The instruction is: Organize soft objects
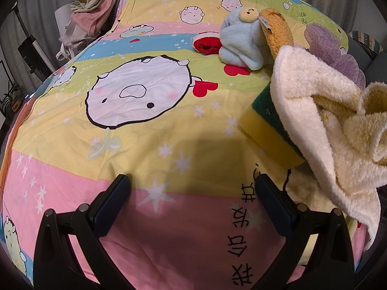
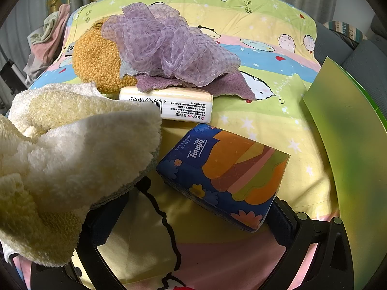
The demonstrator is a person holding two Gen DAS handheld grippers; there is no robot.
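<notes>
In the left wrist view my left gripper (image 1: 193, 186) is open over the cartoon bedsheet (image 1: 135, 145), nothing between its fingers. To its right lie a cream fleece towel (image 1: 326, 120) and a yellow-green sponge (image 1: 266, 130) half under it. Farther off are a blue plush (image 1: 241, 41), a red cloth item (image 1: 205, 46), an orange plush (image 1: 278, 31) and a purple loofah (image 1: 324, 43). In the right wrist view my right gripper (image 2: 208, 198) is open, with a blue Tempo tissue pack (image 2: 222, 176) lying between its fingertips. The cream towel (image 2: 72, 145) covers its left finger.
A white tissue pack (image 2: 169, 106) lies under a purple cloth (image 2: 217, 84) and the loofah (image 2: 169, 46), beside the orange plush (image 2: 96, 62). A green board (image 2: 350, 145) stands at the right. Clothes (image 1: 94, 14) are piled beyond the bed's far left corner.
</notes>
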